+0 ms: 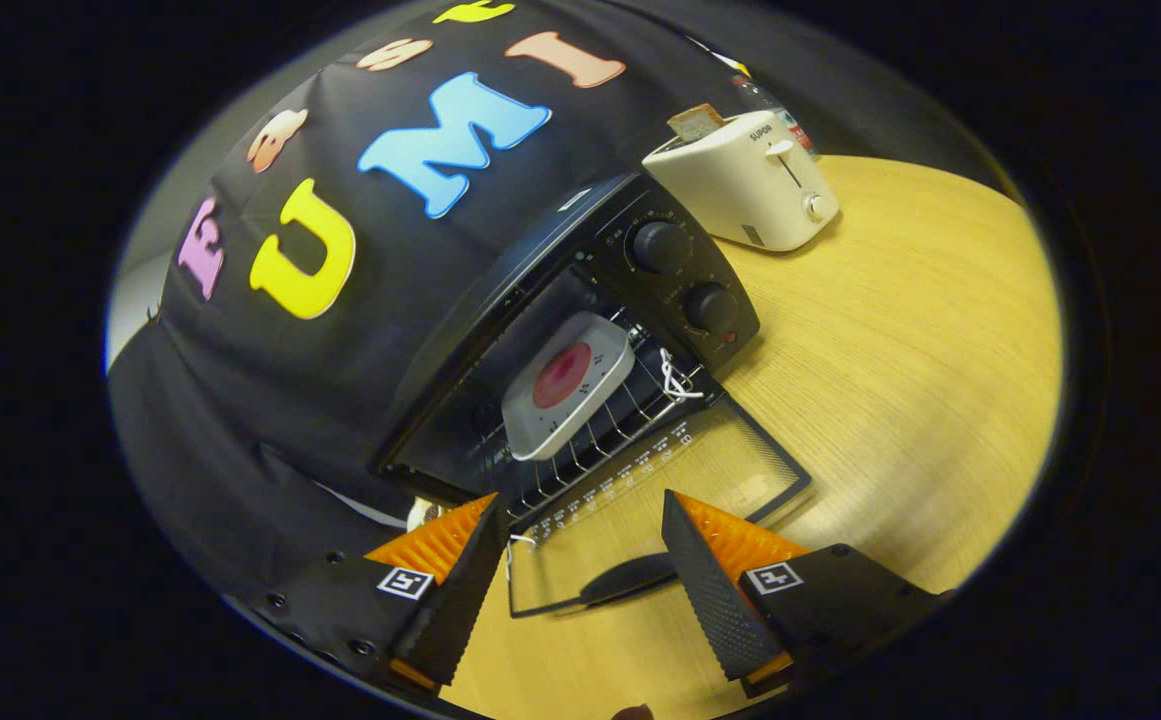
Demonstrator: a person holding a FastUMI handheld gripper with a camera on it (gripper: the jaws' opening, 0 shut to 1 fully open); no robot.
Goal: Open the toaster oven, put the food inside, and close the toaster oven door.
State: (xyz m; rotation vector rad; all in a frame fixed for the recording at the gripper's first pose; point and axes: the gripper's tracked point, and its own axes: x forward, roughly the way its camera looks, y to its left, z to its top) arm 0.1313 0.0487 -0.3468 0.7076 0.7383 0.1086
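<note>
A black toaster oven (580,290) stands on the wooden table with its glass door (680,480) folded down flat onto the tabletop. Inside, on the wire rack (630,400), rests a white square plate (570,385) with a round red piece of food (560,375) in its middle. My gripper (580,520) is open, just in front of the lowered door, with nothing between its fingers. The door's dark handle (630,578) lies between the two fingertips. Two knobs (685,275) sit on the oven's right panel.
A cream pop-up toaster (745,180) with a slice of bread (697,121) sticking out stands beyond the oven to its right. A plastic bottle (770,105) shows behind it. Bare wooden table (900,350) stretches to the right of the oven.
</note>
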